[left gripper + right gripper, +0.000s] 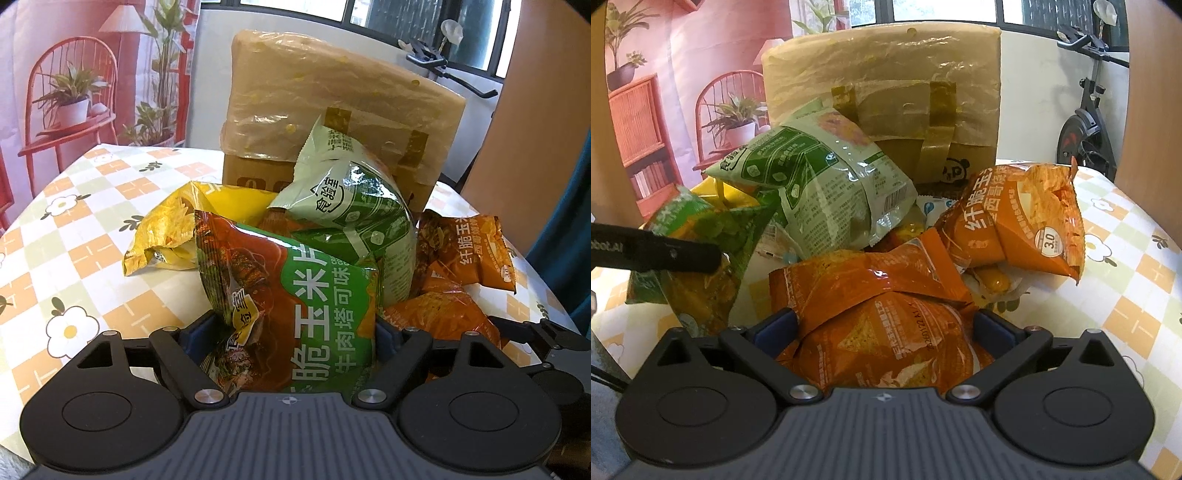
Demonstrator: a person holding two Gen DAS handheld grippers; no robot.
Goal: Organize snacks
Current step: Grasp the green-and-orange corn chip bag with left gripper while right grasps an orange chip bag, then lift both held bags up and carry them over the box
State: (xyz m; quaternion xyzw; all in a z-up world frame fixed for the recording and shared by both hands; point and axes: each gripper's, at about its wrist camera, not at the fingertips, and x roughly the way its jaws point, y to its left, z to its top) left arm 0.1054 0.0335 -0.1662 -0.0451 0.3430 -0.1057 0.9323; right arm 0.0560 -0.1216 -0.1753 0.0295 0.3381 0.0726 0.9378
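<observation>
A heap of snack bags lies on the checked tablecloth [74,221] in front of a cardboard box [332,92]. My left gripper [291,332] is shut on a green and red corn chip bag [295,280]; both blue pads press its sides. In the right wrist view that bag [701,236] shows at the left with a left gripper finger [665,253] across it. My right gripper [884,328] is shut on a crumpled orange chip bag [886,314]. A pale green bag [820,184] rests on top of the heap. Another orange bag [1027,221] leans at the right.
A yellow bag [166,232] lies left of the heap. The plastic-wrapped box [886,74] stands upright behind the snacks. An exercise bike [1086,122] stands beyond the table's far right edge. A printed backdrop with a red chair [70,92] hangs at the left.
</observation>
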